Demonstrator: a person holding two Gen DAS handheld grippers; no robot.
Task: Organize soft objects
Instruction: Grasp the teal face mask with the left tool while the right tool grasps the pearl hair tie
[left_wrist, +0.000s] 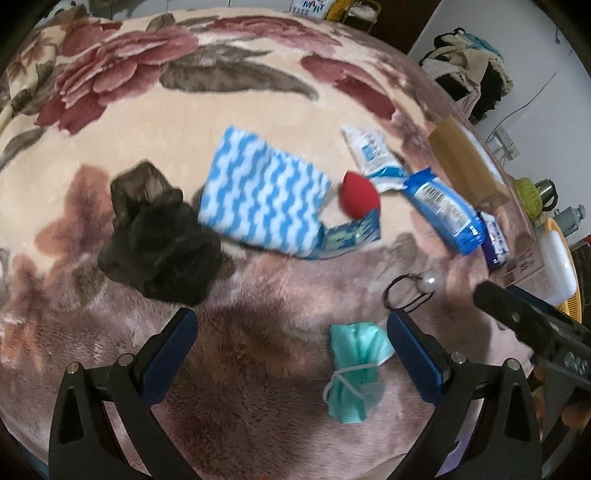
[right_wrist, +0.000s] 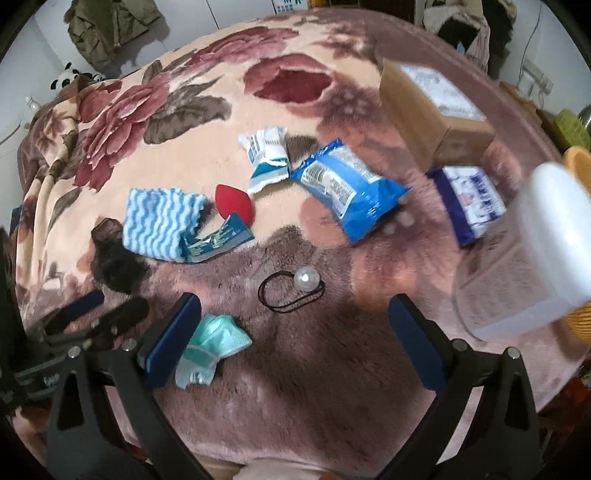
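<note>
Spread under both of your grippers is a plush floral blanket (right_wrist: 192, 122), cream and dusty pink, with the soft things scattered across it. Your left gripper (left_wrist: 291, 325) points down with its jaws wide apart and nothing between the pads — the folded teal face mask (left_wrist: 352, 373) lies on the blanket just inside its right finger. Your right gripper (right_wrist: 295, 314) also stands wide open and empty over bare blanket, with the black hair tie (right_wrist: 291, 291) and its pearl bead just beyond the fingertips. Farther out lie a blue-and-white wavy cloth (right_wrist: 160, 225), a red makeup sponge (right_wrist: 234, 203) beside it, a crumpled dark sheer stocking (left_wrist: 155, 236) to the left, and a blue wipes pack (right_wrist: 347, 188). At the right edge a white plastic container (right_wrist: 543, 251) sits blurred, near a cardboard box (right_wrist: 436, 114).
</note>
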